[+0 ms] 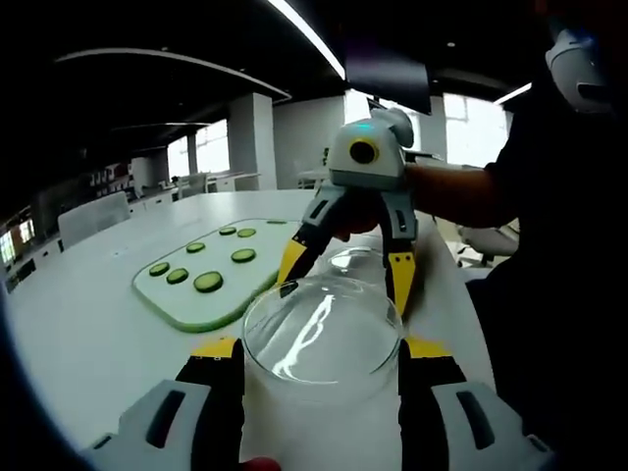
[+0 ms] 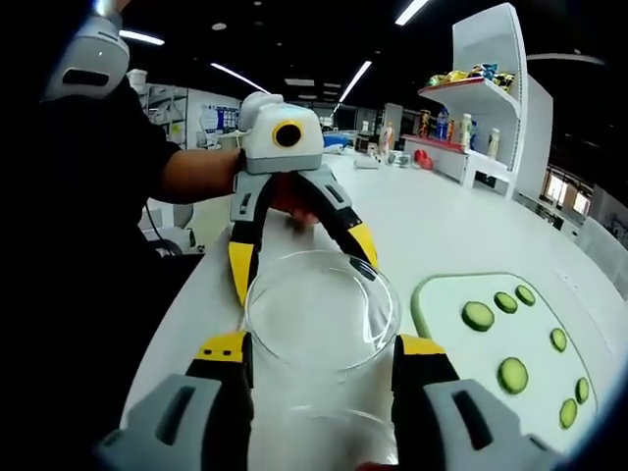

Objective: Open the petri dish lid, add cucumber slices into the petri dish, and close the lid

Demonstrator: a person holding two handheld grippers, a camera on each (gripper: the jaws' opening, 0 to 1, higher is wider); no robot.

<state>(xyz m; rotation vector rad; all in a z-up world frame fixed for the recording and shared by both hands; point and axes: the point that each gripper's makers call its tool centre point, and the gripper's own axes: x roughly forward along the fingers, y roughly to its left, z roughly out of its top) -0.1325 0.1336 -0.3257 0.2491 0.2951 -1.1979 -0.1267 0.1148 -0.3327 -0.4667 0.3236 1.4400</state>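
Resting on the white table (image 1: 88, 334), the green board (image 1: 211, 280) beside the jaws carries all the cucumber slices (image 1: 207, 282), so none is added yet. Both the left gripper (image 1: 321, 358) and right gripper (image 2: 321, 348) appear to clamp the clear petri dish (image 2: 321, 314) between facing jaws; whether its lid is off cannot be told.

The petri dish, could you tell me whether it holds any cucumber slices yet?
Empty: the petri dish shows clear glass, and the cucumber slices lie on the green board.
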